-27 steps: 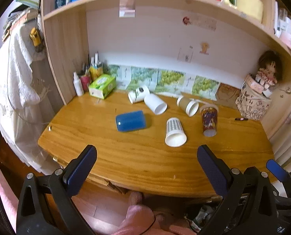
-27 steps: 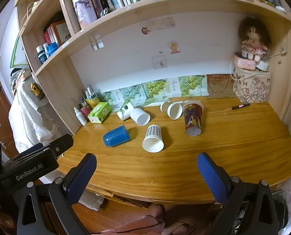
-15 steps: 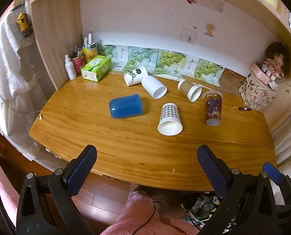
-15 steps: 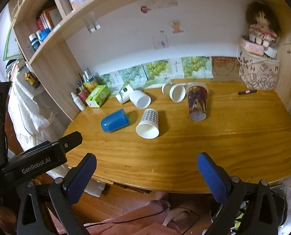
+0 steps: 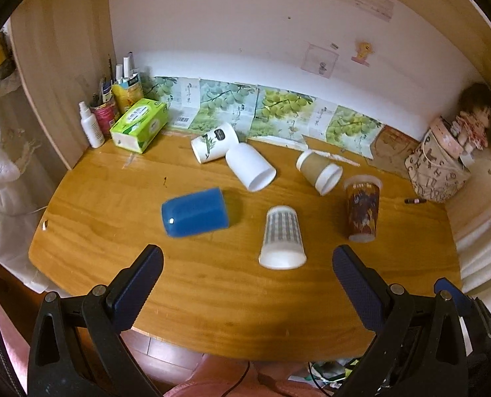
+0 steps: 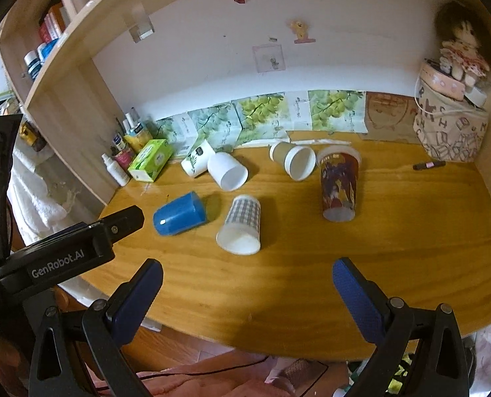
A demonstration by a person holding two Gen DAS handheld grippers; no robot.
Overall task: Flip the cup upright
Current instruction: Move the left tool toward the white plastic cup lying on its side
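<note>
Blue cup on its side on desk, glossy, both grippers spread apart.

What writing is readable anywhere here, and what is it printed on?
"GenRobot.AI": white letters on the black body of the left tool, seen from the right wrist.
Scattered capital letters: patterned bag.
Too small or blurred: green tissue box, grape posters, paper cups.

Black left gripper and right gripper frames, blue-padded jaws, silver screws, pink sleeves.
</note>
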